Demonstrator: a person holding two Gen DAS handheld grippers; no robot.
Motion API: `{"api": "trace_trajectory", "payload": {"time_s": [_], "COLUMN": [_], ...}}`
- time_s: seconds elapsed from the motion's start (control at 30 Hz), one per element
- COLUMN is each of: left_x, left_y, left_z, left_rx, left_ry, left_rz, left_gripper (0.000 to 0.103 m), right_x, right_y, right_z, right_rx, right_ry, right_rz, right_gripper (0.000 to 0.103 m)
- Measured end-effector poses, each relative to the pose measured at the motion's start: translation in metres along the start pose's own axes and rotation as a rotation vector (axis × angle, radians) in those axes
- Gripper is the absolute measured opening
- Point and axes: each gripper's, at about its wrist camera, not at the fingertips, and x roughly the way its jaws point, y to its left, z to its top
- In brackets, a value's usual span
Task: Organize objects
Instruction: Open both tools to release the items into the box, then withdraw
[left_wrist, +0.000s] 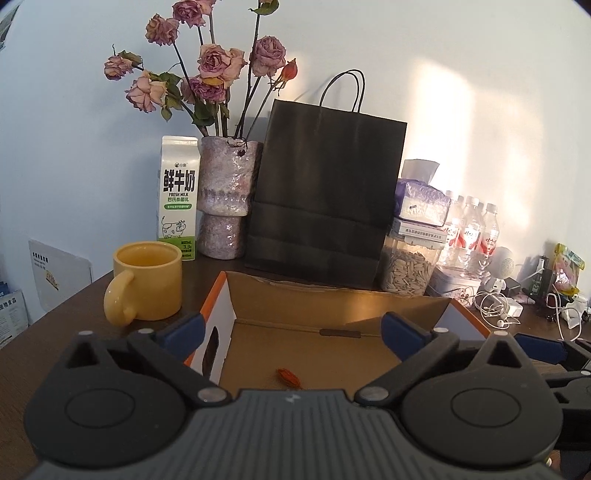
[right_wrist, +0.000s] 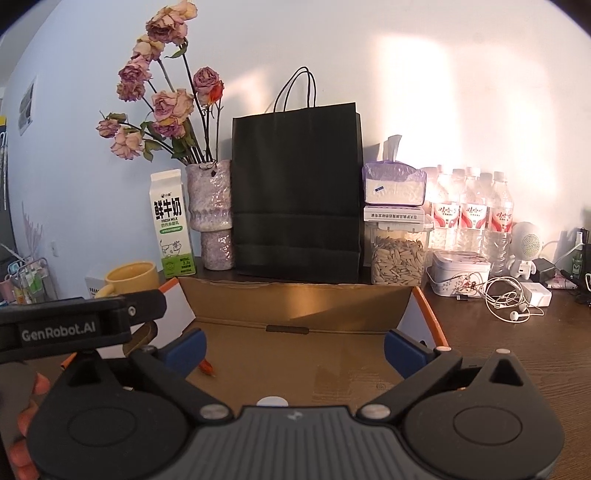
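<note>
From the left wrist view, a yellow mug (left_wrist: 147, 280) stands at about ten o'clock from the left gripper (left_wrist: 291, 328), its handle turned toward the camera. Behind the mug a milk carton (left_wrist: 178, 195) is upright, just beside a mottled purple vase (left_wrist: 226, 195) of dried roses (left_wrist: 207, 70). At twelve o'clock lies an open cardboard box (left_wrist: 314, 314), flaps up, on the dark wooden table (left_wrist: 74, 314). The left gripper's jaws are spread wide over the box with nothing between them. One small dried red piece (left_wrist: 290, 377) — too small to identify — lies loose on the box floor, toward the near edge.

Behind the box a black paper bag (left_wrist: 325, 192) stands upright. At two o'clock a clear jar of seeds (left_wrist: 408, 273) carries a tissue pack (left_wrist: 421, 199) on its lid, with water bottles (left_wrist: 472, 229) just beside it, then tangled white earphones (left_wrist: 495, 310).

In the right wrist view the right gripper (right_wrist: 295, 349) also hangs over the box (right_wrist: 295, 302) — jaws spread wide, empty. The red piece (right_wrist: 207, 367) shows at nine o'clock, near its left pad. Fingertips (right_wrist: 27, 421) of a hand show at the lower left edge.
</note>
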Motion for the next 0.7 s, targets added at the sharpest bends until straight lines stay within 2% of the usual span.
{"api": "trace_trajectory", "payload": {"time_s": [0.37,0.7], "left_x": [-0.014,-0.045], "left_y": [-0.004,-0.001], "left_z": [0.008,0.010], "left_rx": [0.006,0.021], "left_ry": [-0.029,-0.035], "left_rz": [-0.014,-0.006], "left_gripper": [0.103,0.103], "right_x": [-0.010,-0.043], "right_y": [0.003,0.010], "right_z": [0.004,0.006], "right_rx": [-0.022,-0.046], "right_ry": [-0.017,-0.042], "right_rz": [-0.014,-0.023], "right_gripper": [0.103,0.103]}}
